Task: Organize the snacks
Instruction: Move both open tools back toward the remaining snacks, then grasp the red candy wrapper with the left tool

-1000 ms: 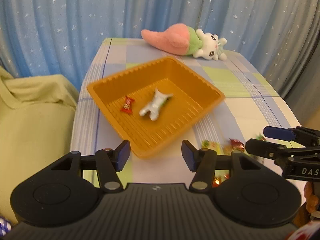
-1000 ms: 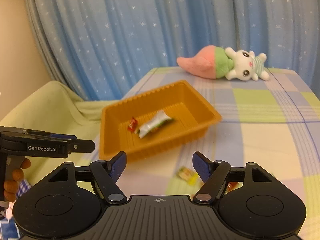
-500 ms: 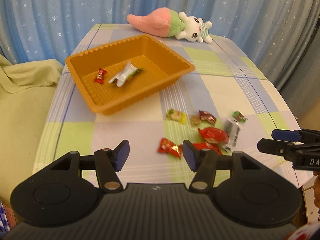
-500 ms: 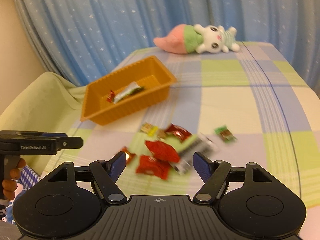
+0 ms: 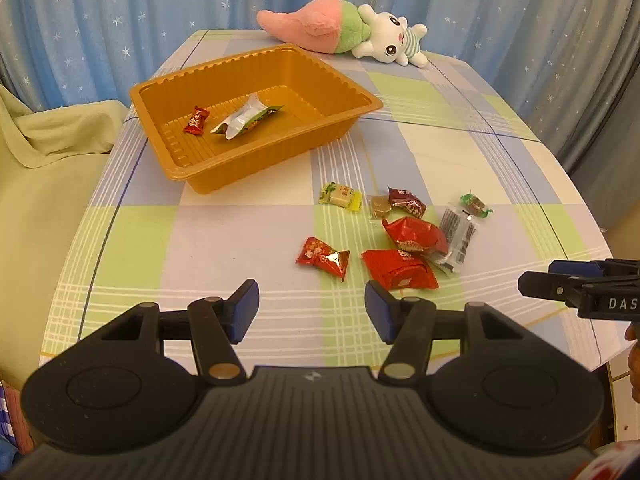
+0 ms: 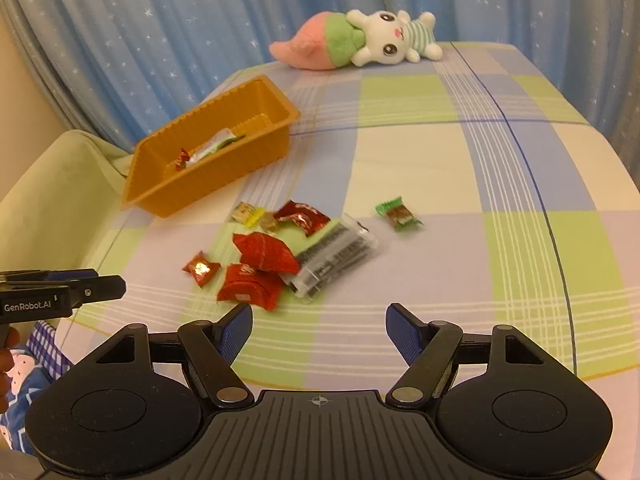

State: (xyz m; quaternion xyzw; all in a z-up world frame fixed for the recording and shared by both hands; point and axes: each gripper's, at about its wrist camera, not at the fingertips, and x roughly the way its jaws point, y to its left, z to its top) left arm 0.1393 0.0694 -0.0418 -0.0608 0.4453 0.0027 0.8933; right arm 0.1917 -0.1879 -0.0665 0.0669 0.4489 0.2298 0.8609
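both hand-held grippers, left (image 5: 311, 305) and right (image 6: 319, 330), hang spread and empty over the worktop's (image 5: 240, 232) near edge, seemingly lined up to pick from the loose snacks (image 5: 400, 232) lying at 5 o'clock of the tray (image 5: 176, 160), which already holds two.

Left claw (image 5: 312, 306) and right claw (image 6: 319, 330) both empty, jaws apart, angled downward.

The right claw (image 5: 560, 286) is cut off by the picture's edge (print on the clear packet (image 6: 334, 258) too blurred to read).
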